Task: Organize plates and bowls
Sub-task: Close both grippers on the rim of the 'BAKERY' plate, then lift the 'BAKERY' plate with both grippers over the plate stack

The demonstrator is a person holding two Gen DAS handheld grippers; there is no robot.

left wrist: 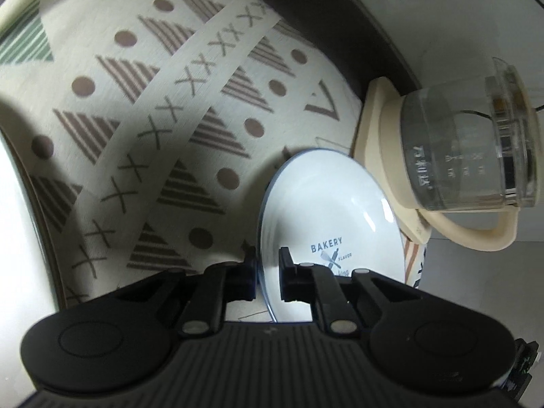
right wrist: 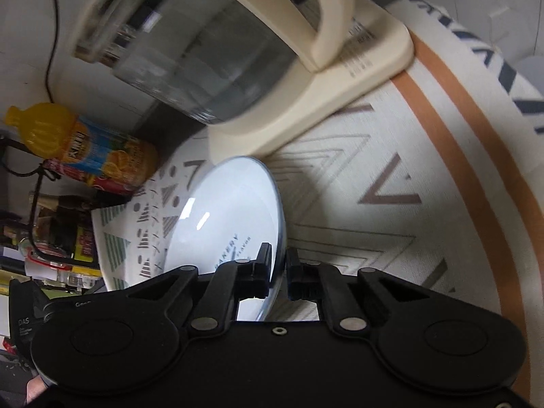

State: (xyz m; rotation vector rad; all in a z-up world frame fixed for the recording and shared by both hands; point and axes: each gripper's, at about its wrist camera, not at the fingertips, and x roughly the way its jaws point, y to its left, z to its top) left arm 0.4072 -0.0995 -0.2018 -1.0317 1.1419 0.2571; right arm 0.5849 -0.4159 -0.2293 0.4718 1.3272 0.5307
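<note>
Between both grippers' jaws: white plate (left wrist: 326,210) rim, beside kettle (left wrist: 469,149).

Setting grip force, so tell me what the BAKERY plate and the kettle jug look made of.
BAKERY plate: probably glazed ceramic or enamel; glossy white, sharp light reflections, thin blue rim.
Kettle jug: clear glass or hard plastic body with printed markings; matte cream handle and base look plastic.

Dim indoor light, with soft shadow across the patterned tablecloth (left wrist: 142,108) in the left wrist view. Small white glare streaks on the white plate (left wrist: 326,204), also on it in the right wrist view (right wrist: 217,217). Motion blur on the glass kettle (right wrist: 190,51). Strong fisheye bending at all edges.
</note>
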